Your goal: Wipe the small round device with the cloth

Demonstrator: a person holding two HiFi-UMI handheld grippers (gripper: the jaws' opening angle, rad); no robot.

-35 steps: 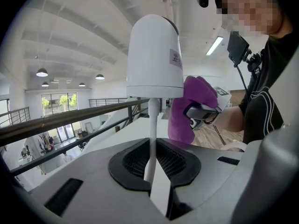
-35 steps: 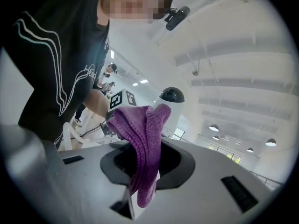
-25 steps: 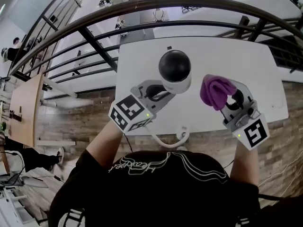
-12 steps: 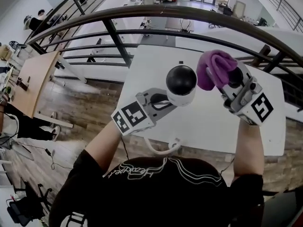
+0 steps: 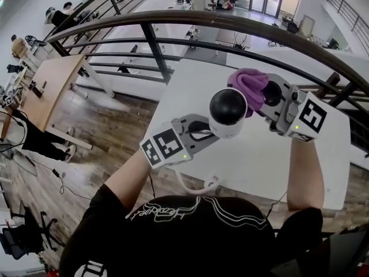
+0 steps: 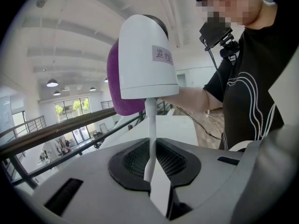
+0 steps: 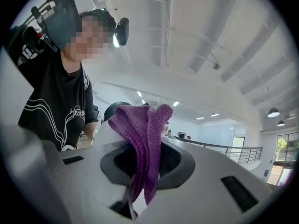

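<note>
Writing shows only in the left gripper view: a grey label of two characters, too small to read, on the white back of the small round black-domed device, whose thin white stem the left gripper clamps. Only the right gripper view shows the right gripper pinching the crumpled purple cloth. A second ago that cloth hung well right of the device; now it lies against the dome.

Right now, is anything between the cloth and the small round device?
Nothing visible. The purple cloth in the right hand-held gripper is beside the device, apparently touching it; the left hand-held gripper holds its stem.
</note>
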